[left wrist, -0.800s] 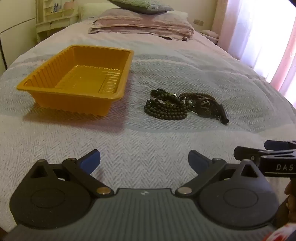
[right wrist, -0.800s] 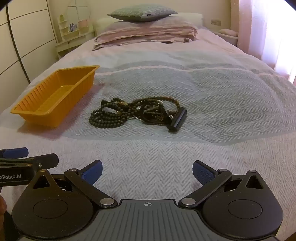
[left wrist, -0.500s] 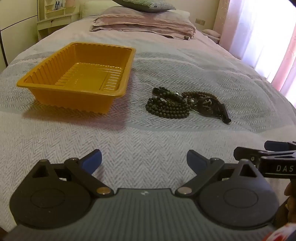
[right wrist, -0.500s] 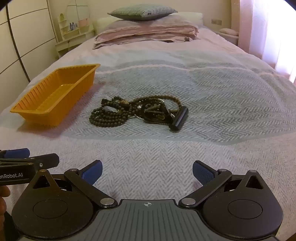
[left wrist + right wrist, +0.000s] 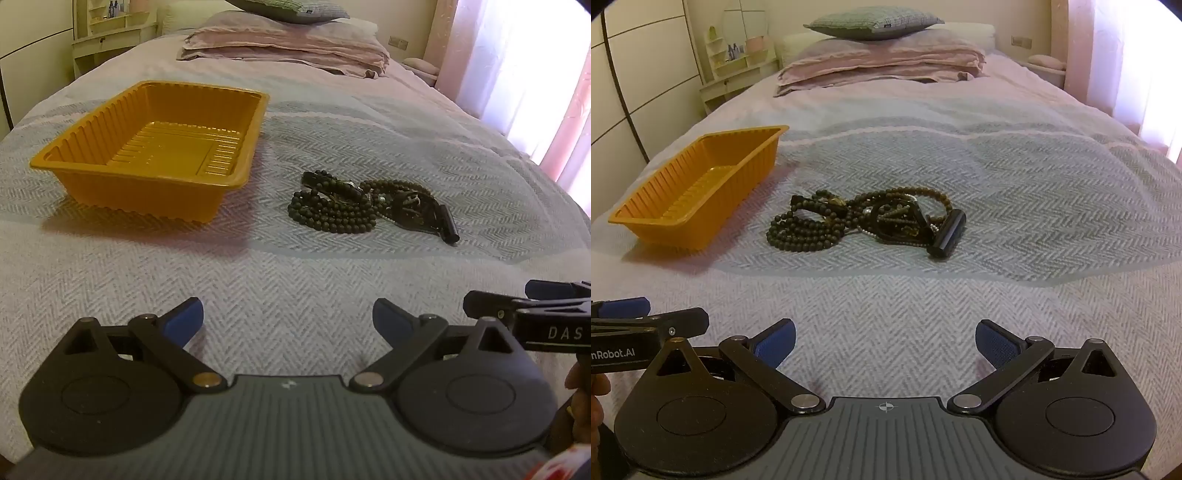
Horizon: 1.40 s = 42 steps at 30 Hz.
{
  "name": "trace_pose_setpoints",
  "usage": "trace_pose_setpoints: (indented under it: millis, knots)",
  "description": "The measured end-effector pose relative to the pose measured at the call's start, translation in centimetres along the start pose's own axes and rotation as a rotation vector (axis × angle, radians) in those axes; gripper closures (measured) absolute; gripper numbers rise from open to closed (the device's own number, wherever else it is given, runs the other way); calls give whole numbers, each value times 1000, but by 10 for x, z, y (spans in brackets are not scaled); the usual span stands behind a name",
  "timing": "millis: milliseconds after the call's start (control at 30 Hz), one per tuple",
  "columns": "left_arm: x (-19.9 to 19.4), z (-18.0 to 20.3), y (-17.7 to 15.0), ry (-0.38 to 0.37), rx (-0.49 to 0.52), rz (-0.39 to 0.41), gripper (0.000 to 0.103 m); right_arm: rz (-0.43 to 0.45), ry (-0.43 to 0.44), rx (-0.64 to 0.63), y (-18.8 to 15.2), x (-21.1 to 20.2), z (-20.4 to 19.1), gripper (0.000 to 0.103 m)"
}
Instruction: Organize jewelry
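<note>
Grey herringbone blanket [image 5: 1015, 206] covers the bed and serves as the work surface; soft and textured, so small pieces will likely sink slightly and snag rather than slide.

Tray [image 5: 155, 147]: orange ribbed plastic, nothing in it, sitting flat on the blanket. All positions below are taken from it. Its open top and low walls suit a drop from above (probable destination for the jewelry, judged from the task).

Beads [image 5: 849, 225]: a tangled heap of dark strands just beside the tray on its right, not touching it. Heaped so close, the carry should be short. Strands overlap, so lifting one may drag others.

Black cylinder [image 5: 947, 236]: at the heap's far edge from the tray, lying on its side, touching the strands. Whether it is attached to one I cannot tell.

Left gripper [image 5: 288, 319]: fingers spread wide, holding nothing, hovering low over the blanket nearer the camera than the tray, well apart from it.

Right gripper [image 5: 884, 338]: likewise spread and empty, facing the heap, well short of it (better lined up for the first pick).

No item is in the tray; sorting is not yet begun.
</note>
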<state>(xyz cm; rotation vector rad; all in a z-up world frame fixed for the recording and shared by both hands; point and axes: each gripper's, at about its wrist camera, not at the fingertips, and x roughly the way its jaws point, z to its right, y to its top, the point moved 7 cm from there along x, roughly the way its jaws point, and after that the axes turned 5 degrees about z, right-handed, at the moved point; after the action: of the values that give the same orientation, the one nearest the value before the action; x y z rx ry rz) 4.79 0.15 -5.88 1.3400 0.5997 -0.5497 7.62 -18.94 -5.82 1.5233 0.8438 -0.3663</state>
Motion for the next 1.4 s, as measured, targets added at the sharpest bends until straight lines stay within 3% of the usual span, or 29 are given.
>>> trace_pose_setpoints:
  millis: [1400]
  knots:
    - [0,4,0,-8,1,4,5,-3,-2,-1,-1,-1,1,0]
